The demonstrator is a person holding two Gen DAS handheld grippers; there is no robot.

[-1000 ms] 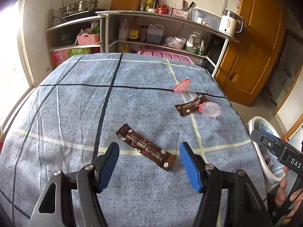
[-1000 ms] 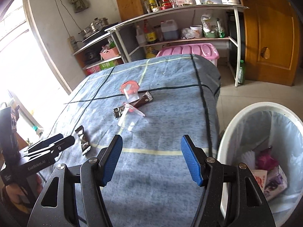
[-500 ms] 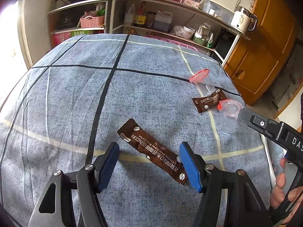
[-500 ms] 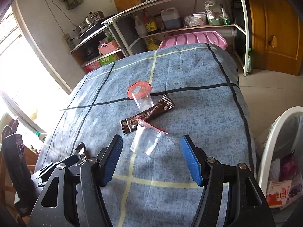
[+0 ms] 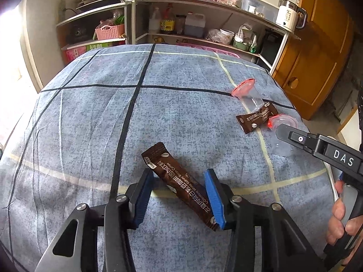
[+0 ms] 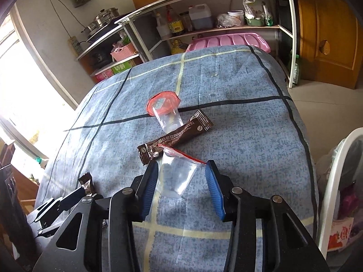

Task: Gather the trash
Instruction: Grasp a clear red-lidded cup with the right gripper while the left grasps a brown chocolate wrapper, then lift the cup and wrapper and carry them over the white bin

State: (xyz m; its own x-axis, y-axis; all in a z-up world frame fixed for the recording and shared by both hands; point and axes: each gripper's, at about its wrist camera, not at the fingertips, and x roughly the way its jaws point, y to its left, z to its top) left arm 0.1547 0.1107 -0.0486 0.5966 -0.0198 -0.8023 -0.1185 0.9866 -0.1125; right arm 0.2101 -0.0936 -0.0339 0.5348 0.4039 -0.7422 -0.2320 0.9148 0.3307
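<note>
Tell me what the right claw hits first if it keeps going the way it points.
Probably the clear cup lying between its closing jaws, which look not yet pressed on it. Past the cup lies a brown sachet, though depth is hard to judge.

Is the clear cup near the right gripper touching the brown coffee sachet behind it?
Touching. In the right wrist view, the red rim of the clear cup lies over the near end of the brown coffee sachet, with no cloth visible between them.
</note>
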